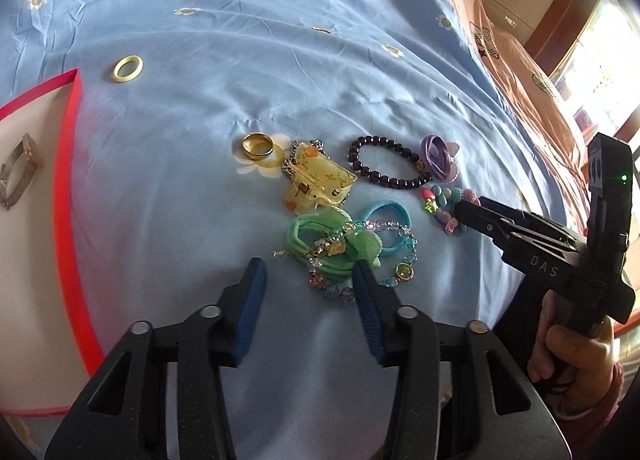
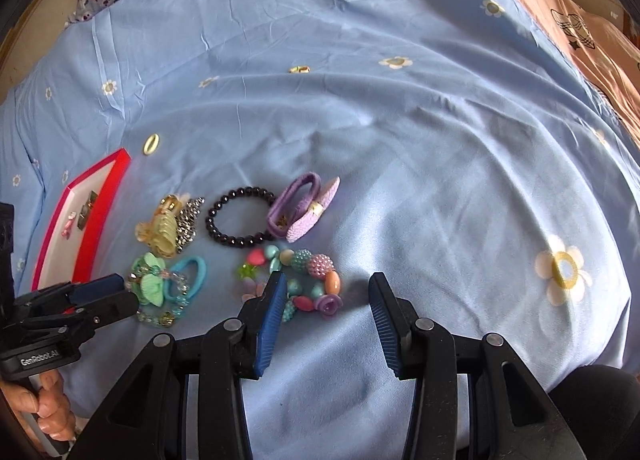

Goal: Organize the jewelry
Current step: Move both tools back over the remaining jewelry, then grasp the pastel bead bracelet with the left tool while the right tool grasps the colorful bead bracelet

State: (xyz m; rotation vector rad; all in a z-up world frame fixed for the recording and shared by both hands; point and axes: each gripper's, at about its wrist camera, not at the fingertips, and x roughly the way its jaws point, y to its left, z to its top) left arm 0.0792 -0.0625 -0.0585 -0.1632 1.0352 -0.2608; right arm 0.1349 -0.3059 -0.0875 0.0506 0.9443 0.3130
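Your left gripper [image 1: 308, 280] hovers over the near edge of a jewelry pile on the blue flowered bedsheet [image 1: 192, 107]. Its jaws stand apart with nothing clamped; the right blue pad [image 1: 366, 292] overlaps the green hair tie [image 1: 316, 236] and the crystal bead bracelet [image 1: 396, 248] tangled with a turquoise hair tie [image 1: 384, 211], but whether it touches them cannot be told.

Your right gripper [image 2: 328, 292] sits just right of that, over the chunky pastel bead bracelet [image 2: 308, 280]. Its jaws are released too: the left pad [image 2: 272, 308] lies across the bracelet's beads, the right pad lies over bare sheet, and nothing is squeezed.

Beyond these lie:
- a dark bead bracelet [image 1: 390, 163], in the middle of the pile
- a purple hair tie [image 1: 438, 153], touching that bracelet on its right
- a yellow translucent hair claw [image 1: 320, 179], left of the dark bracelet, with a silvery chain just beside it
- a gold ring [image 1: 258, 144], leaning on a yellow ring [image 1: 272, 165] at the claw's left

A pale yellow ring [image 1: 128, 68] lies alone, farther out, near the corner of the red-rimmed tray [image 1: 66, 147]. The tray holds a silver bangle [image 1: 18, 173] on its white floor. From the right wrist view, another small gold piece [image 2: 299, 69] lies far up the sheet, and a yellow ring [image 2: 565, 270] rests on a printed flower well right of your right gripper.

A hand [image 1: 576, 356] grips the right gripper's handle at the lower right of the left wrist view.
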